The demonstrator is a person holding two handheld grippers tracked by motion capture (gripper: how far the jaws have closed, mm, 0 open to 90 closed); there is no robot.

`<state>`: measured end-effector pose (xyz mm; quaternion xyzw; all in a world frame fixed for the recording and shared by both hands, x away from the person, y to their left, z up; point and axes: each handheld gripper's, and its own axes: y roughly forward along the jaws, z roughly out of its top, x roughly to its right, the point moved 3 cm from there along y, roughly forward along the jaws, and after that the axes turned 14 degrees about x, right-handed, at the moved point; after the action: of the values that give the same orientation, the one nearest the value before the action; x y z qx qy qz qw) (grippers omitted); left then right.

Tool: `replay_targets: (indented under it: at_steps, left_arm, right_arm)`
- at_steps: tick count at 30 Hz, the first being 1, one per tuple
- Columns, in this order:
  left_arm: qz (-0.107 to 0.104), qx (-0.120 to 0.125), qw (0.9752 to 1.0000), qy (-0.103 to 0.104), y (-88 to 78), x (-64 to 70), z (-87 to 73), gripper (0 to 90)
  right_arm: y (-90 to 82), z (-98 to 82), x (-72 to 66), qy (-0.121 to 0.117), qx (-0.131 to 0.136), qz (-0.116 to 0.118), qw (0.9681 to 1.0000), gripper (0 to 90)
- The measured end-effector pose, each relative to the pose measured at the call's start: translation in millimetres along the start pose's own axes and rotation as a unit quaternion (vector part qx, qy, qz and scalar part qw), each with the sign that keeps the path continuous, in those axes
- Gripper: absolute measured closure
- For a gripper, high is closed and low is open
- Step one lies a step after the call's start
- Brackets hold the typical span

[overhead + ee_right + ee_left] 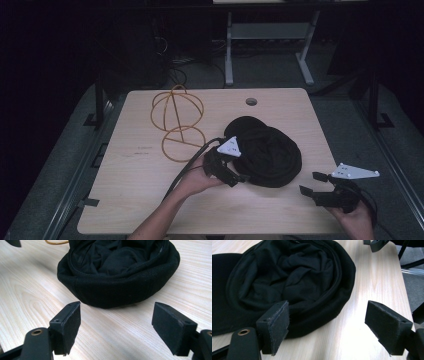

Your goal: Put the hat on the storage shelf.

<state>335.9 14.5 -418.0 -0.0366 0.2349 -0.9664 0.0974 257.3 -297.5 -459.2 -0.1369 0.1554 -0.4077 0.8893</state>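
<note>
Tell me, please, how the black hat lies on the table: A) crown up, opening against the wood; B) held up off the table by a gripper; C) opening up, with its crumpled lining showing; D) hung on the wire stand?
C: the black hat rests on the table with its rim upward and the crumpled lining showing inside; the wire stand is apart, with nothing on it.

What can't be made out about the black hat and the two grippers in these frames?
- Black hat: its underside against the table, every view; its far part is cut off by the top edge, right gripper view.
- Left gripper: whether a jaw touches the hat's rim; high view too small and dark.
- Right gripper: its body blurs into the hand, high view.
</note>
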Motion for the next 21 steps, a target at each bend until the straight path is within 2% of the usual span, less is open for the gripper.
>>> replay_targets:
  at_steps: [11,18,21]
  left_arm:
    - [-0.027,-0.038,0.9987,0.021,36.1,0.8,7.4,20.6]
    - [-0.050,-0.055,0.9971,0.015,53.2,1.9,2.7,22.8]
    - [-0.055,-0.064,0.9962,0.021,56.9,2.0,2.1,23.4]
  right_arm:
    - [-1.3,0.2,0.5,-0.002,0.002,0.002,1.0000,22.9]
    - [-2.4,1.2,1.5,0.000,0.008,0.000,1.0000,22.4]
    - [-1.9,0.7,1.0,0.000,0.004,0.001,1.0000,22.4]
